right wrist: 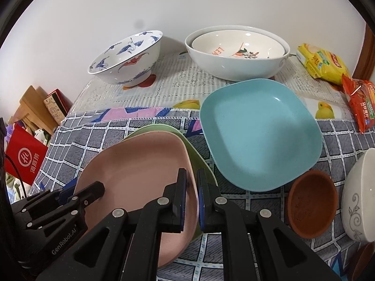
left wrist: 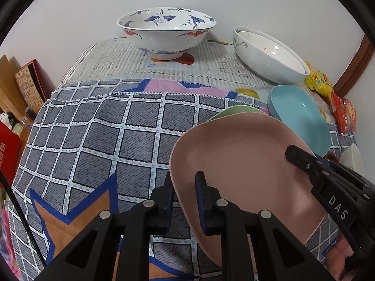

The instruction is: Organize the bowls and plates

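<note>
Yellow snack packet (right wrist: 322,62) beside orange packet (right wrist: 361,103) on checked cloth (left wrist: 93,135).

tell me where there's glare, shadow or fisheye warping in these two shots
Left wrist view: small bright glints inside the white bowl; the checked cloth grid bows outward, and the corners go black. Right wrist view: a soft shadow crosses the blue plate, one glint near its far rim; the crane bowl looks tipped by the lens.

Left of my left claw (left wrist: 184,201) the checked cloth (left wrist: 98,140) lies bare, open room up to the crane bowl (left wrist: 166,31) by the wall. Between my claws the pink plate (right wrist: 140,171) fills the way. Right of my right claw (right wrist: 192,197), the blue plate (right wrist: 260,135), brown dish (right wrist: 313,202) and white bowl (right wrist: 359,196) crowd close.
</note>
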Available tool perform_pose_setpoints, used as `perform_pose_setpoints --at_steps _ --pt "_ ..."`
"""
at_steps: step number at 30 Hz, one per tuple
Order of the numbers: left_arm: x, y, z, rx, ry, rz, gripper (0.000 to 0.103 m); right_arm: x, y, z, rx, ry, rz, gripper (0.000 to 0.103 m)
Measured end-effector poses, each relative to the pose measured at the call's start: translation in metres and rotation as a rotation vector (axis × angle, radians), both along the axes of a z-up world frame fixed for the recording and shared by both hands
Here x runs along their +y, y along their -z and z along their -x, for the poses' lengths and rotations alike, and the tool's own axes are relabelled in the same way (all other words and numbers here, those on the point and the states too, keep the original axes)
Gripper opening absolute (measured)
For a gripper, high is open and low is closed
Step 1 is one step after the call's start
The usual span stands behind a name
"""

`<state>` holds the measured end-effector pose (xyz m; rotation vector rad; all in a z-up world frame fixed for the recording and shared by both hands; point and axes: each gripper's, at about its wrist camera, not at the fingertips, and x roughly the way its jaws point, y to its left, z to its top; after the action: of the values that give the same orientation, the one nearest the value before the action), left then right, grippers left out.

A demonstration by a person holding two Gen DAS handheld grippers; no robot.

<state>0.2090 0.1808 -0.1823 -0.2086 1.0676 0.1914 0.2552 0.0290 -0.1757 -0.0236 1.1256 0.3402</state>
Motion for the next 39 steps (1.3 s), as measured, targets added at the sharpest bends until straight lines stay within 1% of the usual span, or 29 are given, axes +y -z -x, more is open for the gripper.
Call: perform_pose_setpoints --at_steps 6,9,13,15,19,22,25,30,32,34,37,39 --pt "0.000 -0.001 -0.001 0.008 0.001 -0.001 0.016 0.006 0.001 -0.007 -0.018 -0.026 0.023 0.012" --pt "0.001 -0.001 0.000 0.016 0.001 0.005 0.019 0.008 0.000 -0.009 -0.020 -0.037 0.024 0.014" --pt "0.000 -0.002 0.002 0.026 0.002 -0.014 0.027 0.004 -0.002 -0.011 -0.012 -0.036 0.020 0.015" --pt "-0.001 -0.004 0.005 0.024 0.004 -0.014 0.030 0.002 -0.005 -0.010 -0.013 -0.034 0.020 0.019" --pt "-0.006 -0.013 0.013 0.016 0.006 -0.028 0.031 -0.005 -0.017 -0.003 -0.044 -0.018 0.021 0.029" --pt "-0.009 -0.019 0.018 0.009 0.010 -0.034 0.031 -0.012 -0.027 0.003 -0.049 -0.007 0.008 0.029" --pt "-0.014 -0.025 0.023 0.000 0.017 -0.039 0.036 -0.018 -0.034 0.013 -0.033 -0.007 0.003 0.030" --pt "-0.025 -0.033 0.030 -0.005 0.039 -0.050 0.036 -0.029 -0.042 0.032 -0.028 -0.014 -0.004 0.030" --pt "-0.033 -0.038 0.033 -0.008 0.056 -0.059 0.037 -0.033 -0.043 0.039 -0.028 -0.013 -0.003 0.030" --pt "-0.042 -0.040 0.037 -0.010 0.078 -0.072 0.041 -0.040 -0.044 0.044 -0.019 -0.008 -0.020 0.031" --pt "-0.053 -0.038 0.041 -0.002 0.099 -0.076 0.042 -0.049 -0.039 0.054 0.013 0.004 -0.041 0.031" --pt "-0.059 -0.034 0.042 0.008 0.103 -0.075 0.042 -0.054 -0.038 0.060 0.019 0.007 -0.040 0.031"
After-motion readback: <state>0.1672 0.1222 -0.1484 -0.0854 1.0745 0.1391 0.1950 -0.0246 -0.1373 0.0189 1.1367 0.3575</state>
